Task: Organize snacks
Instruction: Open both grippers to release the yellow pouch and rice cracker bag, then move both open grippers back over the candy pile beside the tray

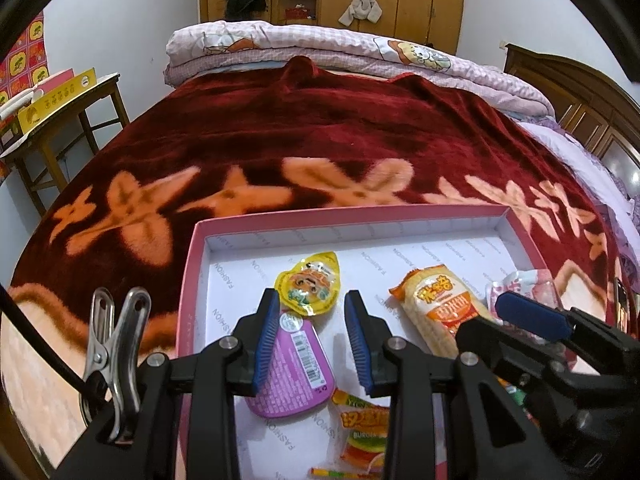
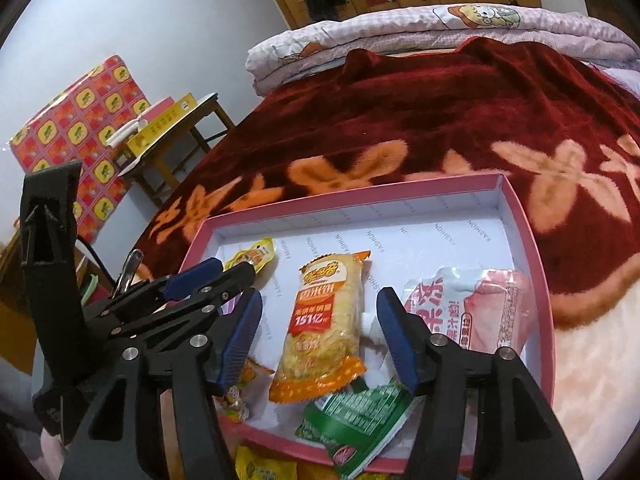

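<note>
Red flowered blanket (image 1: pixel 320 128) covers the bed beneath a pink box (image 1: pixel 188 288). From the left wrist, the left gripper (image 1: pixel 312 344) hangs with narrow, empty jaws above a purple packet (image 1: pixel 296 376) and yellow pouch (image 1: pixel 312 284). From the right wrist, the right gripper (image 2: pixel 316 344) stands wider around, not pressing, the rice cracker pack (image 2: pixel 320 328).

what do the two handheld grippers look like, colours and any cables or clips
Both are black plastic linkage frames with round silver pivot pins and ribbed blue pads on the fingers. The left gripper has a shiny metal spring clip on its left side and a black cable running past it. The right gripper shows the same black arms, silver pins and blue pads. No sleeves or hands show.
</note>
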`<state>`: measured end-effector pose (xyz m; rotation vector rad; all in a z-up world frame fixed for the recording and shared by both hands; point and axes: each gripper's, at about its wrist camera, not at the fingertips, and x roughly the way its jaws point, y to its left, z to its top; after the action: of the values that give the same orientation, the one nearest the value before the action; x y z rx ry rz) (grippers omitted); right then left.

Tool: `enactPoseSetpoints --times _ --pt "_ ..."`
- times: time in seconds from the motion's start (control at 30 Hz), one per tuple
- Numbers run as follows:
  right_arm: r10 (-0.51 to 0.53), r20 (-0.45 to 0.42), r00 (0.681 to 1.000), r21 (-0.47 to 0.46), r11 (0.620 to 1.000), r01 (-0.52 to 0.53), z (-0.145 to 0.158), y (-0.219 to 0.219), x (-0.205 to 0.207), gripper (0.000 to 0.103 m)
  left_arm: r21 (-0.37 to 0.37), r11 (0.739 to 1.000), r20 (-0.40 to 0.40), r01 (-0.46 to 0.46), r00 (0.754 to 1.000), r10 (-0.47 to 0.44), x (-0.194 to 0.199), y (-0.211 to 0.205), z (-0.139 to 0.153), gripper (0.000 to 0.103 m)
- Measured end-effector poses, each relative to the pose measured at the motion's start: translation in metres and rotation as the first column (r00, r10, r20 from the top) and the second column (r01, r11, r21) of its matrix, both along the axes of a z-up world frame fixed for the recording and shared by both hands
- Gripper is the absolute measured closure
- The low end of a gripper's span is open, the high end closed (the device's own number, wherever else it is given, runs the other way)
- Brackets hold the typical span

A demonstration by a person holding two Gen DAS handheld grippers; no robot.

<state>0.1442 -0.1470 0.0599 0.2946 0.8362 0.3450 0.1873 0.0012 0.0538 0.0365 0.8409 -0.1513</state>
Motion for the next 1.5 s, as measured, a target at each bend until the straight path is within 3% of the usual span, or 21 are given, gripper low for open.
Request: enactPoseSetpoints --times 0.7,1.5 --pt "0.038 0.059 0.998 -0.006 0.999 -0.038 0.015 -0.002 -0.038 0.041 -0.013 0.999 0.032 0.031 0.999 -0.03 -0.044 -0.005 0.024 0.068" --pt "0.008 0.045 0.999 0.02 1.0 -0.009 0.011 -0.019 -0.076 0.041 -0.081 0.995 -0.004 0.059 0.998 -0.059 -0.092 -0.007 0.027 0.068"
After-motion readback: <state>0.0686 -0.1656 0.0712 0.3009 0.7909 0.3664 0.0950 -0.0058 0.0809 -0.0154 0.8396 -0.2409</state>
